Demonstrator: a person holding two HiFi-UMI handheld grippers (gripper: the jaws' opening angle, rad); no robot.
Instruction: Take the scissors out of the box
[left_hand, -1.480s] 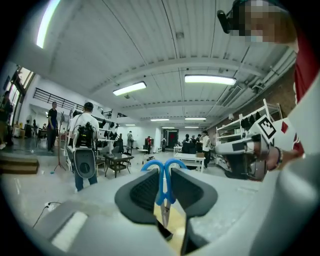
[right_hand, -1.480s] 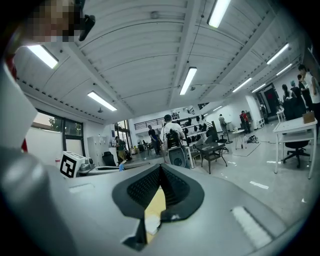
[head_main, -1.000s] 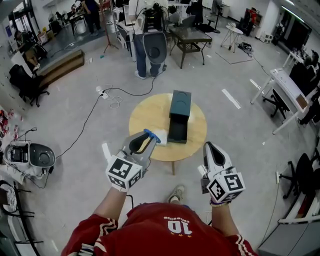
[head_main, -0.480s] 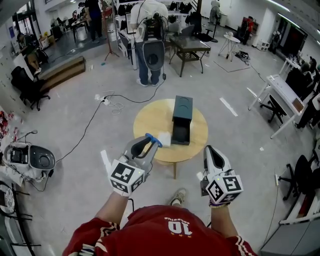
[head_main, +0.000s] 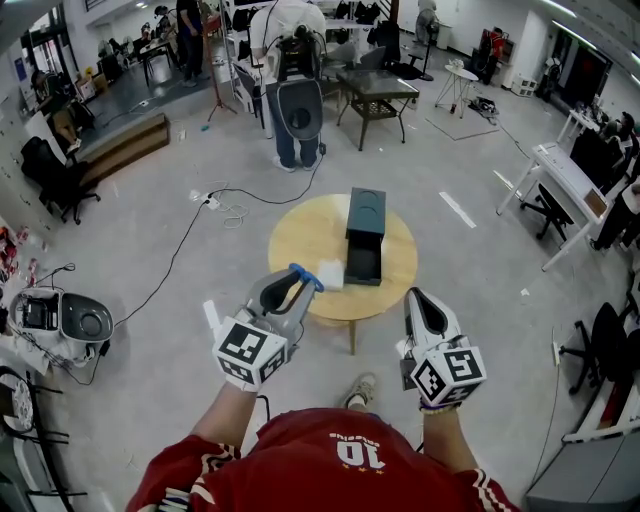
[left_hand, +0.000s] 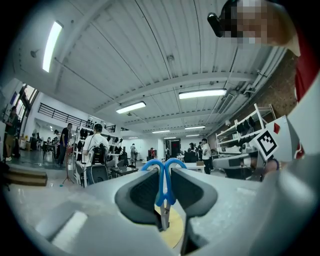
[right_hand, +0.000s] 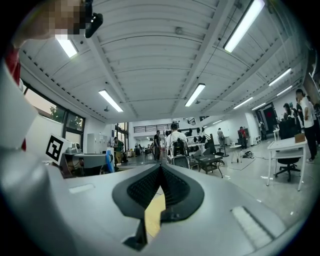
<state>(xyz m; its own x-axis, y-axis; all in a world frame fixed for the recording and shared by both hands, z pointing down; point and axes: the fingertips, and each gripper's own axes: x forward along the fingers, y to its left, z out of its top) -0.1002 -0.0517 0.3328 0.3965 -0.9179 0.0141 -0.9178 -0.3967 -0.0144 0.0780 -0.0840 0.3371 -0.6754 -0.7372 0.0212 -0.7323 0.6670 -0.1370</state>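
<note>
My left gripper (head_main: 297, 281) is shut on a pair of scissors (head_main: 306, 277) with blue handles, held in the air over the near edge of the round wooden table (head_main: 300, 235). In the left gripper view the blue handle loops of the scissors (left_hand: 163, 176) stick up between the two pads of the left gripper (left_hand: 164, 194), and the metal blades hang below. The dark teal box (head_main: 365, 236) lies open on the table, beyond and to the right of the scissors. My right gripper (head_main: 424, 303) is shut and empty, in front of the table's near right edge; the right gripper (right_hand: 160, 171) shows its pads touching.
A small white object (head_main: 330, 274) lies on the table beside the box. A person with a backpack (head_main: 292, 85) stands beyond the table, with a dark low table (head_main: 378, 88) nearby. A cable (head_main: 190, 225) runs across the floor at left. Chairs and desks ring the room.
Both grippers have drawn back a little from the table toward me. The scissors stay in the left gripper, and neither gripper's jaws have changed.
</note>
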